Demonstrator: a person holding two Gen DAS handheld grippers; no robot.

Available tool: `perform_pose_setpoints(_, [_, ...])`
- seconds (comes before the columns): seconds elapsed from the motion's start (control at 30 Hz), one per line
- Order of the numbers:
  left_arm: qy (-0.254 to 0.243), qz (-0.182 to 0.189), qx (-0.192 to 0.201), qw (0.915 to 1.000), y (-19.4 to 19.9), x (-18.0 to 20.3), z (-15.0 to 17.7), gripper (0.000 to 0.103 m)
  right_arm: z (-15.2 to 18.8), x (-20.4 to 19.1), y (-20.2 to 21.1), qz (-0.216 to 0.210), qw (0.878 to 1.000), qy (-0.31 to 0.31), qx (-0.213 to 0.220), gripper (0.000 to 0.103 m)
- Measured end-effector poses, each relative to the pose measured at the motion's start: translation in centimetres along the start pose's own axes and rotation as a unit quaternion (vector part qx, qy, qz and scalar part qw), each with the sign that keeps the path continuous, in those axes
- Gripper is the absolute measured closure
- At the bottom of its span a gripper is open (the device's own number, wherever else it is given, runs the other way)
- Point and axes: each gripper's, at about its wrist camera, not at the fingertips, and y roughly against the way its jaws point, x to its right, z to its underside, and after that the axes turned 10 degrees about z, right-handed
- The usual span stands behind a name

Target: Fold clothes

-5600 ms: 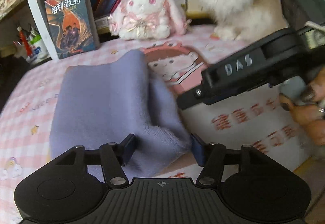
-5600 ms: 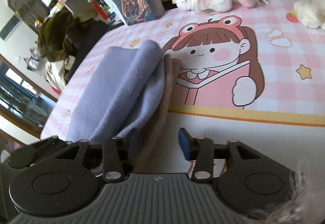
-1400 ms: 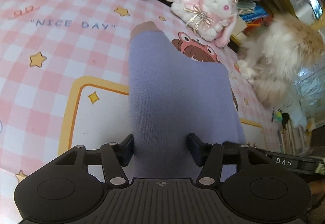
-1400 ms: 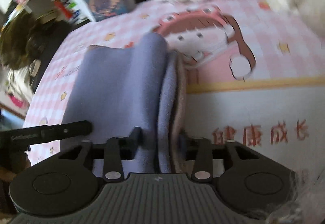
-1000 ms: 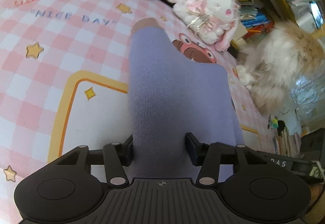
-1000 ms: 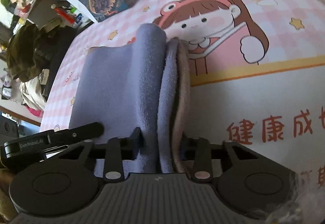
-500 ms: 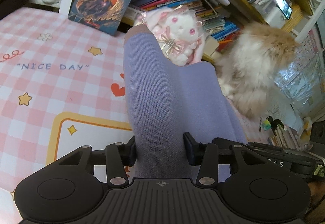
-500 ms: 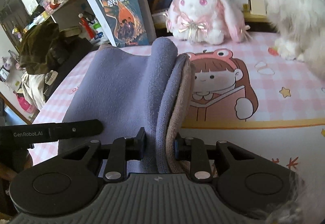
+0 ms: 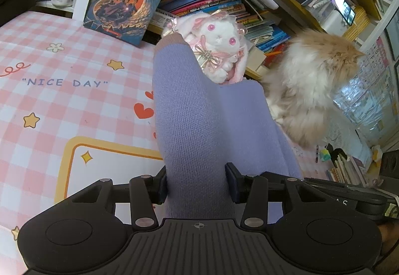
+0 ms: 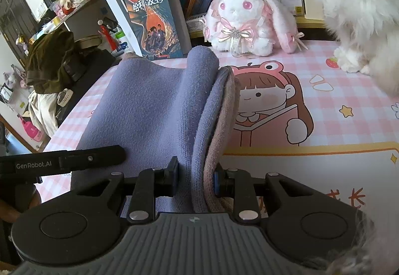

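A folded lavender knit garment (image 9: 207, 125) with a brown cuff edge is held up off the pink checked mat (image 9: 62, 80). My left gripper (image 9: 197, 186) is shut on one near edge of it. My right gripper (image 10: 195, 176) is shut on the other near edge, where lavender and brown layers (image 10: 214, 115) stack together. The garment (image 10: 149, 110) hangs between the two grippers and slopes away from me. The left gripper's black finger (image 10: 74, 159) shows at the left of the right wrist view.
A fluffy cream cat (image 9: 314, 90) sits at the mat's far right. A white and pink plush rabbit (image 10: 247, 23) and a standing book (image 10: 155, 20) are at the back, under shelves of books. The mat's cartoon girl print (image 10: 269, 110) lies right of the garment.
Both grippers closed on the garment's near edges and lifted it off the mat. Over the last second the views tilted up toward the shelves.
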Motion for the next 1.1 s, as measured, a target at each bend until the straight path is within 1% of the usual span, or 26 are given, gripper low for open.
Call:
perform_pose_setpoints(0.33, [-0.001,0.007,0.001,1.0000,0.6,-0.6,-0.2,0.059,0.2,-0.6,0.1,0.005,1.000,-0.001,0.003,0.080])
perform_pose_setpoints(0.57, [-0.002,0.014,0.002,0.9999,1.1,-1.8,-1.1,0.059,0.0,-1.8,-0.2,0.009,1.000,-0.001,0.008,0.080])
perform_pose_setpoints(0.87, [-0.016,0.030,0.007,0.9994,1.0,-3.8,-3.9,0.059,-1.5,-3.7,-1.6,0.019,1.000,-0.006,0.018,0.080])
perform_pose_setpoints(1.1, [-0.016,0.040,0.013,0.9990,-0.1,-6.5,-7.3,0.059,-4.1,-5.3,-3.9,0.029,0.999,0.001,0.032,0.080])
